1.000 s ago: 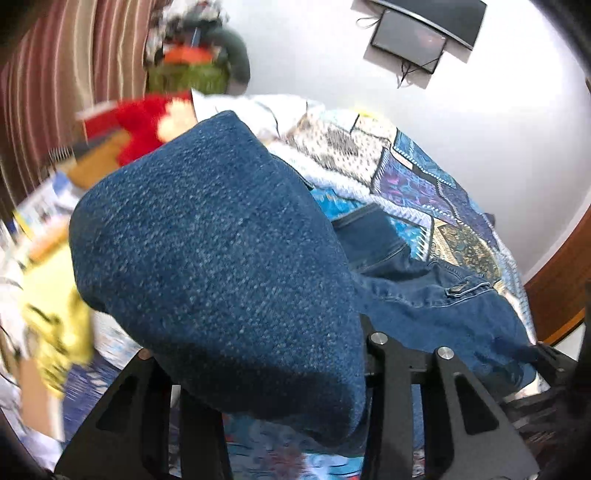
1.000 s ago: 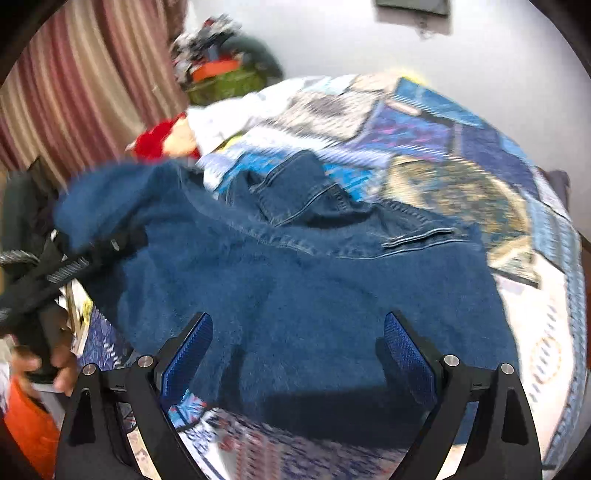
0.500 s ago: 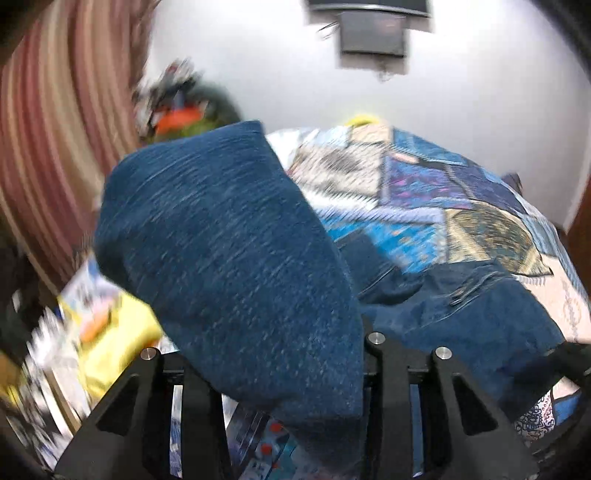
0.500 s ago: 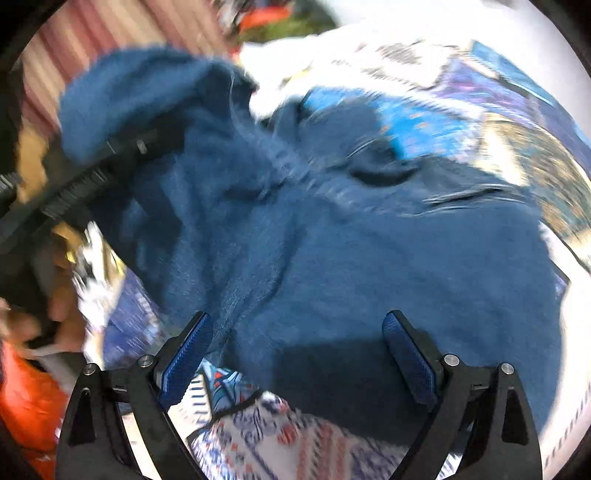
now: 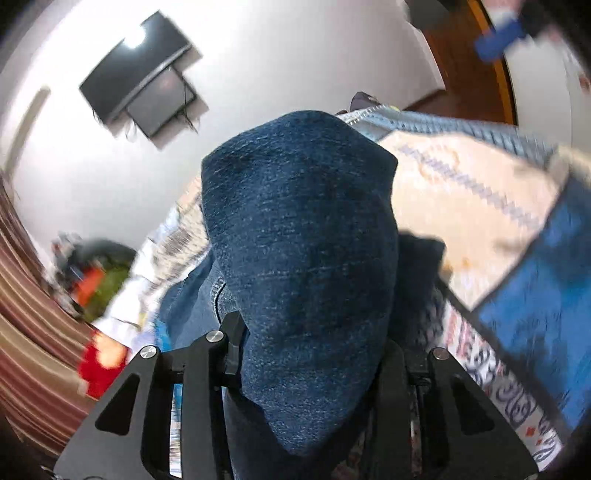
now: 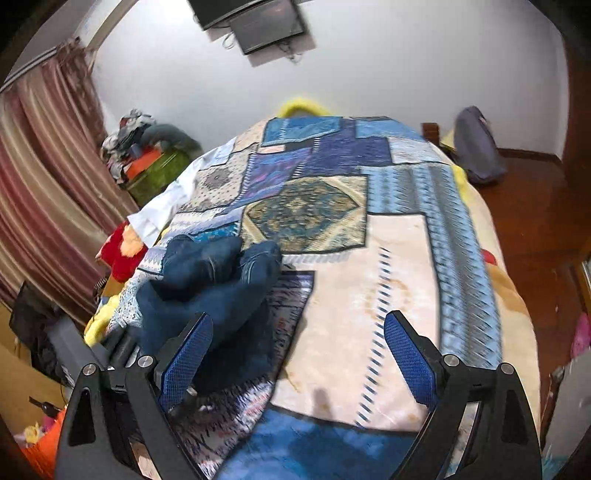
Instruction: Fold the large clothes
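Observation:
A dark blue denim garment (image 5: 303, 258) bulges up between my left gripper's (image 5: 310, 354) fingers and hides their tips; the jaws are shut on it. In the right wrist view the same denim garment (image 6: 214, 280) lies bunched near the left edge of the patchwork bedspread (image 6: 406, 258), one end drawn towards the left gripper's grey body at the lower left. My right gripper (image 6: 297, 350) hovers above the bedspread, open, its blue pads (image 6: 188, 354) wide apart with nothing between them. The denim lies just beyond its left finger.
A dark screen (image 6: 255, 18) hangs on the white wall beyond the bed. A striped curtain (image 6: 44, 184), a green box piled with clothes (image 6: 147, 166) and a red plush toy (image 6: 118, 251) sit to the left. A grey bag (image 6: 476, 151) rests on the wooden floor at right.
My left gripper rolled and swung across with the denim still in it. My right gripper rose and drew away, so the denim now lies bunched at its left instead of spread beneath it.

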Action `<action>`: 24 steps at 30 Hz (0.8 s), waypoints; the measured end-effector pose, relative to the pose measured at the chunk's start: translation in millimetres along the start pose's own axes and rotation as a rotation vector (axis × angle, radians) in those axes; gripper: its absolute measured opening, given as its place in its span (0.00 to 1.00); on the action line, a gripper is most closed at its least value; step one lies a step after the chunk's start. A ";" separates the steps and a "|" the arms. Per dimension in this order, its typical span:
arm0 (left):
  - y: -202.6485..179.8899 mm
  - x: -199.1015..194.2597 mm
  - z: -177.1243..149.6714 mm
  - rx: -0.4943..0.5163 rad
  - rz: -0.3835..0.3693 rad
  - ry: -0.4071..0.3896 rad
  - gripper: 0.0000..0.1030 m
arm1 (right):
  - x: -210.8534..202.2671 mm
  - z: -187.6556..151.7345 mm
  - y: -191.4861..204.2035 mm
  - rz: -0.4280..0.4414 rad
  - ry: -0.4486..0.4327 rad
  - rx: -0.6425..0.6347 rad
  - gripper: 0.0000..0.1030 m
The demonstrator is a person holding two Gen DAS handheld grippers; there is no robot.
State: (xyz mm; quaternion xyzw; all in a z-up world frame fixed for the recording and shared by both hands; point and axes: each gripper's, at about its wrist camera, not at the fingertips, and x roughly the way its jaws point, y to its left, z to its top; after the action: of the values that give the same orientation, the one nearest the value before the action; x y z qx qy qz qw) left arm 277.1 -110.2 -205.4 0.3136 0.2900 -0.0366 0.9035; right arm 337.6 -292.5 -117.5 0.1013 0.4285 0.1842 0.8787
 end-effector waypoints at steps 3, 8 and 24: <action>8.3 -8.8 -3.9 -0.018 -0.043 0.025 0.39 | 2.6 -5.6 3.6 -0.014 0.021 -0.022 0.90; 42.4 -29.4 -10.2 -0.155 -0.182 0.032 0.69 | 10.7 -9.8 25.3 0.033 0.041 -0.079 0.90; 155.6 -7.9 -87.4 -0.662 -0.254 0.260 0.85 | 109.9 -4.5 112.9 0.051 0.212 -0.261 0.96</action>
State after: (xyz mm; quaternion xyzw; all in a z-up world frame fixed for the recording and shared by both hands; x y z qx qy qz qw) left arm 265.4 64.8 -171.8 -0.0317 0.4348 -0.0126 0.8999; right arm 369.3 -144.3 -161.0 -0.0226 0.4884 0.2700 0.8295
